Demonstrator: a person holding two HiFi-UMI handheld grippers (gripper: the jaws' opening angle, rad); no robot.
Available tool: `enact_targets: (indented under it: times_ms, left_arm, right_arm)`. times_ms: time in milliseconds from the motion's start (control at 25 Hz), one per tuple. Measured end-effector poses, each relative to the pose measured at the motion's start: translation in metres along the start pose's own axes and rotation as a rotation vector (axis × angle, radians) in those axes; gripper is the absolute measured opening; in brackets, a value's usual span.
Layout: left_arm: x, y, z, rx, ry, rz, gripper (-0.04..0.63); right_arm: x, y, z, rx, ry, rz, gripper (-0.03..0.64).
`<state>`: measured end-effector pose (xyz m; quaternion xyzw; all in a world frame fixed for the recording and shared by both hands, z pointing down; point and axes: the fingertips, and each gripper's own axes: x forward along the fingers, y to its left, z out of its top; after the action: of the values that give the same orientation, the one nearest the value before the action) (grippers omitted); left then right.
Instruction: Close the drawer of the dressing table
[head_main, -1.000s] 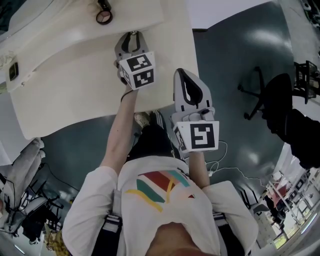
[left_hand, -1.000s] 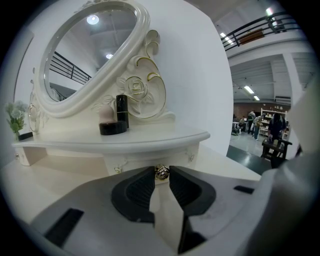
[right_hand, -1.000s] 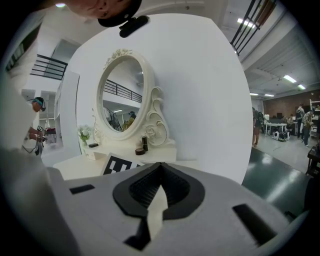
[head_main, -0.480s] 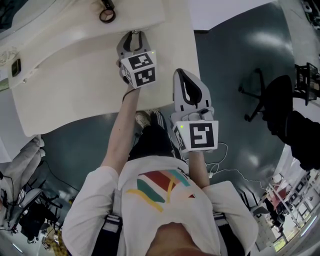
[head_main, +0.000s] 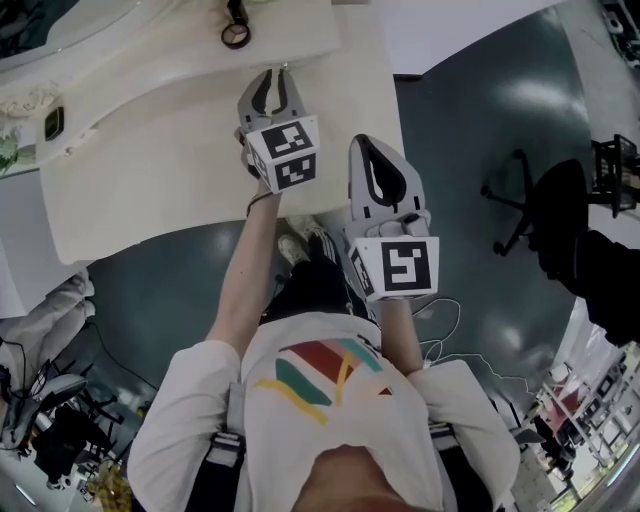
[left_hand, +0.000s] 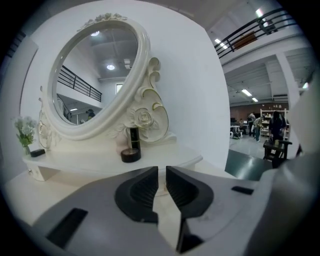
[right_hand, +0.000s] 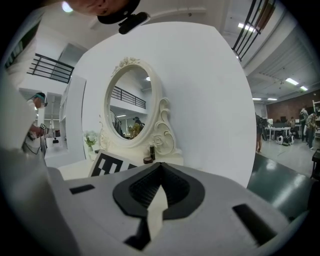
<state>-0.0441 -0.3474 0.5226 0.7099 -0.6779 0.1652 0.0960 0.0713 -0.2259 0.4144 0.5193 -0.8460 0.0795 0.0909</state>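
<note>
Fingers (left_hand: 145, 190) of the left gripper (left_hand: 162, 172) are seen closing, with only a narrow slit left between the ribbed pads and nothing caught in it. A second ago they were set wider apart. Since then the left gripper (head_main: 275, 75) has been lifted and is held above the right front part of the tabletop, touching nothing.

The right gripper (right_hand: 161, 167) is held with its pads met at the tips and nothing between them. In the head view the right gripper (head_main: 372, 145) is seen beside the table's right front corner, slightly raised since a second ago.

Black-and-white square markers are carried on the cubes (head_main: 283, 152); no lettering can be read.

The cream dressing table (head_main: 150, 170) lies ahead of both grippers. Its drawer cannot be made out under the front edge. On the raised shelf beneath the oval mirror (left_hand: 95, 75), a round black jar (left_hand: 131, 155) is set just in front of a dark upright tube (left_hand: 133, 136).
</note>
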Motion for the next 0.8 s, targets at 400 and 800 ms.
enact_targets:
  times_ms: [400, 800]
  left_arm:
    - [-0.079, 0.051, 0.094, 0.043, -0.168, 0.092, 0.014]
    - [-0.194, 0.133, 0.165, -0.072, -0.319, 0.192, 0.012]
  right_arm:
    - [-0.017, 0.038, 0.074, -0.083, -0.142, 0.047, 0.000]
    - [-0.031, 0.105, 0.149, -0.130, -0.282, 0.172, 0.000]
